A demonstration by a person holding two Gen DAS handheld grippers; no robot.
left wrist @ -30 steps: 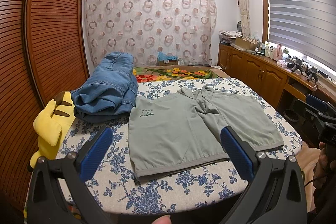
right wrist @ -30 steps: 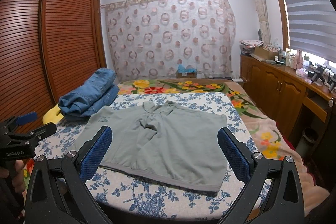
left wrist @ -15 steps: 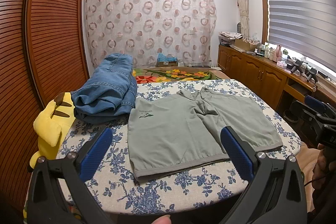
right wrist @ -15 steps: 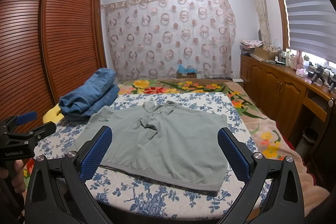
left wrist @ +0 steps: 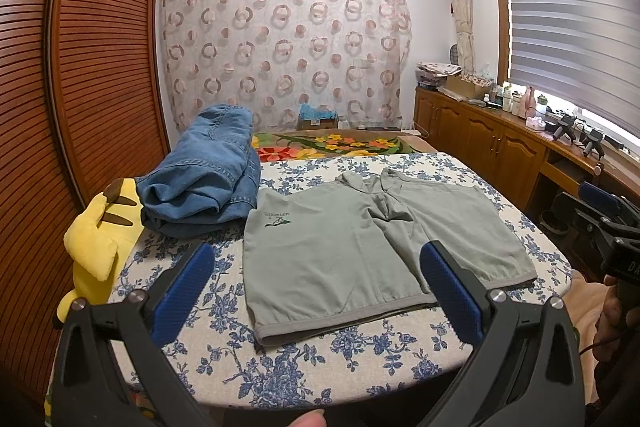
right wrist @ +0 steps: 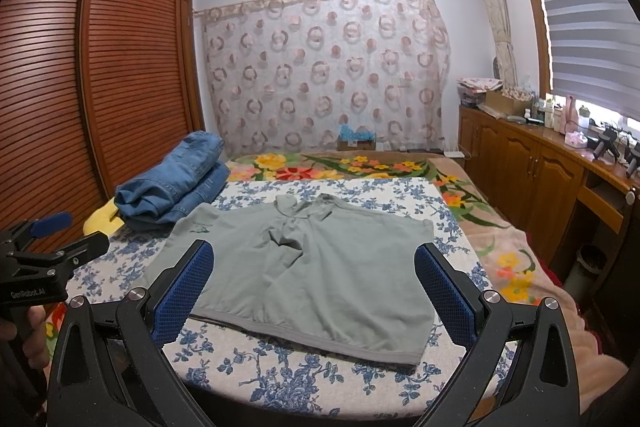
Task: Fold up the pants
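Hovering spread and empty, left gripper (left wrist: 312,291) and right gripper (right wrist: 314,287) face grey pants (left wrist: 372,251), laid flat, probably ready for folding.

Logo lettering on shorts (left wrist: 277,218) too small to read, plush toy (left wrist: 96,239) perhaps partly under jeans (left wrist: 208,175)

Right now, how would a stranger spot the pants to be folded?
Find the bed's blue-flowered white cover. On it the grey-green fabric shorts lie flat, with a small dark logo; the neighbouring pile of blue denim jeans is bunched, beside a yellow plush toy.
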